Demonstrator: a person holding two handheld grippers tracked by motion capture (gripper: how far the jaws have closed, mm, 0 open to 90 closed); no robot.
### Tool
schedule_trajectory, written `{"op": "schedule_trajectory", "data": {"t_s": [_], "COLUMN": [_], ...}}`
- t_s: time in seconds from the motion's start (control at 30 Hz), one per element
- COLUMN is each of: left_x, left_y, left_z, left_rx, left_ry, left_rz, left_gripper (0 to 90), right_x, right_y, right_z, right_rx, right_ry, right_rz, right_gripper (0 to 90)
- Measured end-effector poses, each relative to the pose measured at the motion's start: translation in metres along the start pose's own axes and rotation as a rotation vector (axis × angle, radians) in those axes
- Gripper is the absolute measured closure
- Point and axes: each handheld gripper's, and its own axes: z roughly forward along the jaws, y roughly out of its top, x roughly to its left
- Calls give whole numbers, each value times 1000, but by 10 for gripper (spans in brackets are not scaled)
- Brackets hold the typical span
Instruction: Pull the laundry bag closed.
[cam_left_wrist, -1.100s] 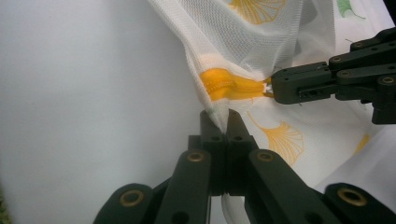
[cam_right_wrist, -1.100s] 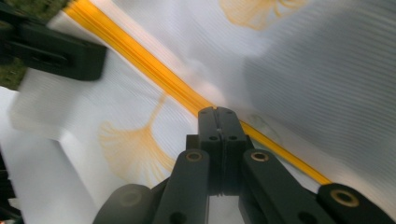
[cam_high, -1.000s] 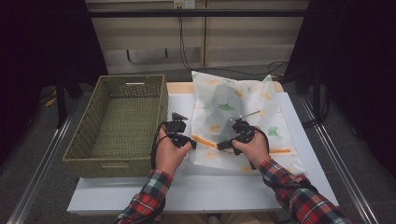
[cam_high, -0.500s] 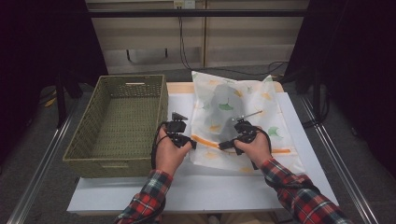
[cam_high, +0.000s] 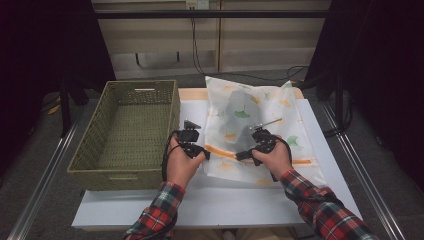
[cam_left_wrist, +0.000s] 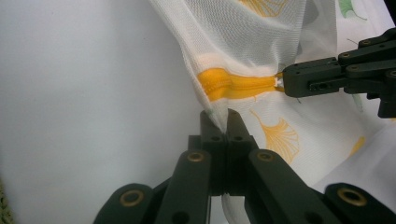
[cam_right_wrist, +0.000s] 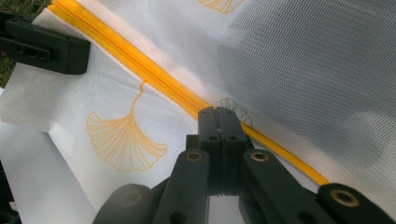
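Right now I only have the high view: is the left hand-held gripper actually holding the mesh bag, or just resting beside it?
Observer: Holding. In the left gripper view the left hand-held gripper has its jaws shut on the edge of the mesh bag, just below the yellow zipper.
Operator: And the right one?
Observer: The right hand-held gripper is shut at the zipper's end, with a small white tab, likely the pull, between its tips.
Operator: Is the zipper open?
Observer: In the right gripper view, the stretch that shows looks closed.
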Motion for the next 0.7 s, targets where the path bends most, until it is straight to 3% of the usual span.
{"op": "schedule_trajectory", "data": {"t_s": [0.7], "left_x": [0], "left_y": [0], "left_z": [0], "left_rx": [-2], "left_ry": [13], "left_rz": [-5], "left_gripper": [896], "right_x": [-7], "right_y": [-5], "right_z": [-5], "right_rx": [-7], "right_ry": [-16], "right_rz": [8], "right_gripper": [900]}}
